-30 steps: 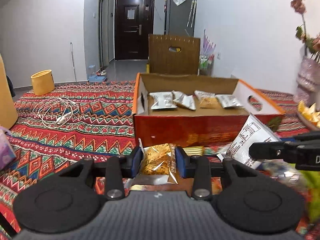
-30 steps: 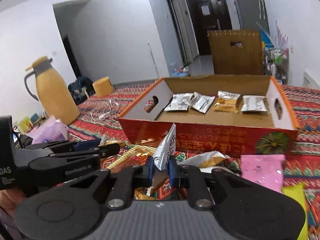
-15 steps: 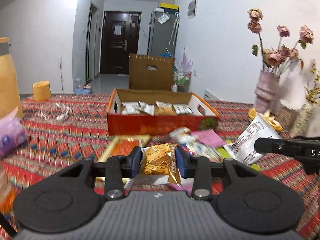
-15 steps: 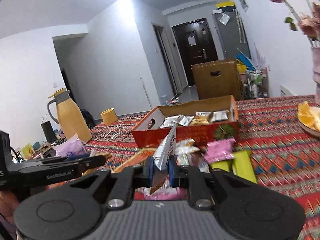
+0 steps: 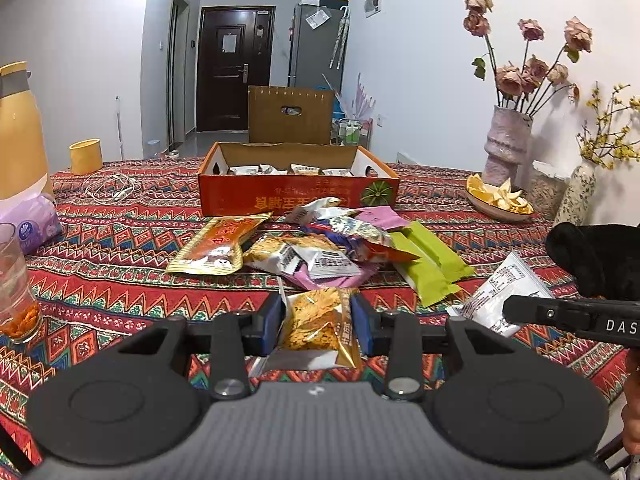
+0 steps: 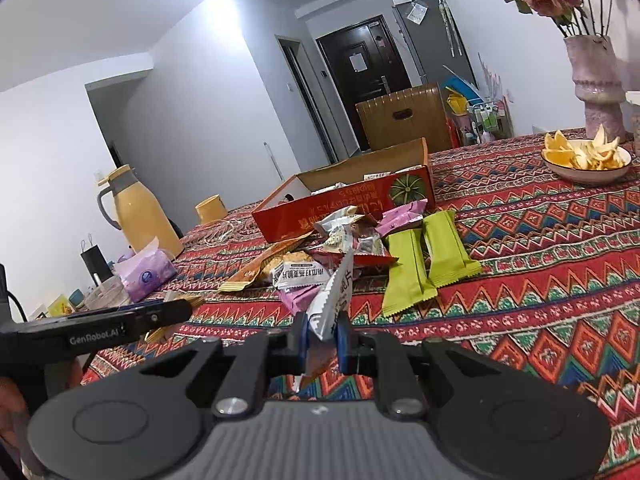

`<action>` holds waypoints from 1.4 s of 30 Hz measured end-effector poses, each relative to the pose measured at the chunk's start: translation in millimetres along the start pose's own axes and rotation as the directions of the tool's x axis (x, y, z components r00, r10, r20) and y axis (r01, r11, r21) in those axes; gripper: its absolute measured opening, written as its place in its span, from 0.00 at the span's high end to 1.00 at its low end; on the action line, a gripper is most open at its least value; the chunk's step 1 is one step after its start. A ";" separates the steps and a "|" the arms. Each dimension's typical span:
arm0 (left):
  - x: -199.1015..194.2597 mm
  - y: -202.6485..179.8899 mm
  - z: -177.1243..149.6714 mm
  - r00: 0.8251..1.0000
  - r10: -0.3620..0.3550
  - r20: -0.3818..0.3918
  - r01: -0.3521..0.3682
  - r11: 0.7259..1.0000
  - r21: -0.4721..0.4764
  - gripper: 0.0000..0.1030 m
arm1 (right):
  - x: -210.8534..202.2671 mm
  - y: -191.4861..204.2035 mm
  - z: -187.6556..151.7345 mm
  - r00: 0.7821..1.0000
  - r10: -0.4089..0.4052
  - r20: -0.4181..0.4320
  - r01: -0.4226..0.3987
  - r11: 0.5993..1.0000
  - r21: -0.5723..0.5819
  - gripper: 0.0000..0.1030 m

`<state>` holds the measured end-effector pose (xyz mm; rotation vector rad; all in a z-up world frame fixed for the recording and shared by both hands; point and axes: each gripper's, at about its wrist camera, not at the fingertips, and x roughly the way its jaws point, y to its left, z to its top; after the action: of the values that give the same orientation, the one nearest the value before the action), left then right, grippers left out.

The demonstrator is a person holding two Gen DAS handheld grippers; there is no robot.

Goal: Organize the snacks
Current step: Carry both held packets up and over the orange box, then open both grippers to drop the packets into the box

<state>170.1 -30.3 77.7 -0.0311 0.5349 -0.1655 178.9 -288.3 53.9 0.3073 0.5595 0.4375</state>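
My left gripper (image 5: 318,322) is shut on a gold snack packet (image 5: 318,326) and holds it above the tablecloth, well short of the red cardboard box (image 5: 298,196). My right gripper (image 6: 322,334) is shut on a white and silver snack packet (image 6: 332,300), which also shows in the left wrist view (image 5: 500,294). The box (image 6: 344,208) holds several small packets. A pile of loose snacks (image 5: 320,244) lies between me and the box, with two green bars (image 6: 424,264) on its right.
A yellow thermos (image 6: 140,216), a purple tissue pack (image 5: 34,226) and a glass (image 5: 14,292) stand at the left. A bowl of orange peel (image 5: 498,200) and flower vases (image 5: 506,146) stand at the right. A white cable (image 5: 110,188) lies far left.
Both grippers have pulled back from the box toward the near edge of the table, each still holding its packet. The box now looks small and far, and the snack pile has come into view.
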 end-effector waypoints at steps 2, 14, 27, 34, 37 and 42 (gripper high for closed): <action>-3.0 -3.5 -0.5 1.000 -0.003 0.004 0.003 1.000 0.007 0.63 | -4.9 -1.8 0.2 1.000 -0.003 0.012 0.003 1.000 0.002 0.87; 9.5 -6.5 4.9 1.000 -0.014 -0.003 0.014 1.000 0.014 0.63 | -1.7 -14.1 4.1 0.999 -0.033 0.020 0.033 0.999 0.019 0.87; 66.9 24.2 95.4 0.992 -0.023 0.121 0.021 1.000 0.021 0.62 | 52.6 -19.2 95.5 0.993 -0.030 0.116 0.039 0.997 -0.073 0.87; 136.8 51.5 153.9 0.990 -0.032 0.136 0.031 0.999 0.011 0.62 | 125.5 -22.7 168.2 0.992 0.031 0.126 -0.017 0.994 -0.109 0.87; 180.4 67.6 173.4 0.994 -0.028 0.101 0.028 1.000 -0.005 0.62 | 177.5 -28.8 195.8 0.995 0.057 0.080 -0.051 0.996 -0.077 0.87; 256.2 95.4 193.9 1.000 0.011 0.029 -0.010 0.999 -0.049 0.62 | 285.1 -44.5 224.0 0.996 0.082 -0.039 -0.080 0.996 0.043 0.87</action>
<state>500.3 18.8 108.3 -0.0781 0.5094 -0.1417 537.0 -226.8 91.1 0.3622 0.5983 0.5121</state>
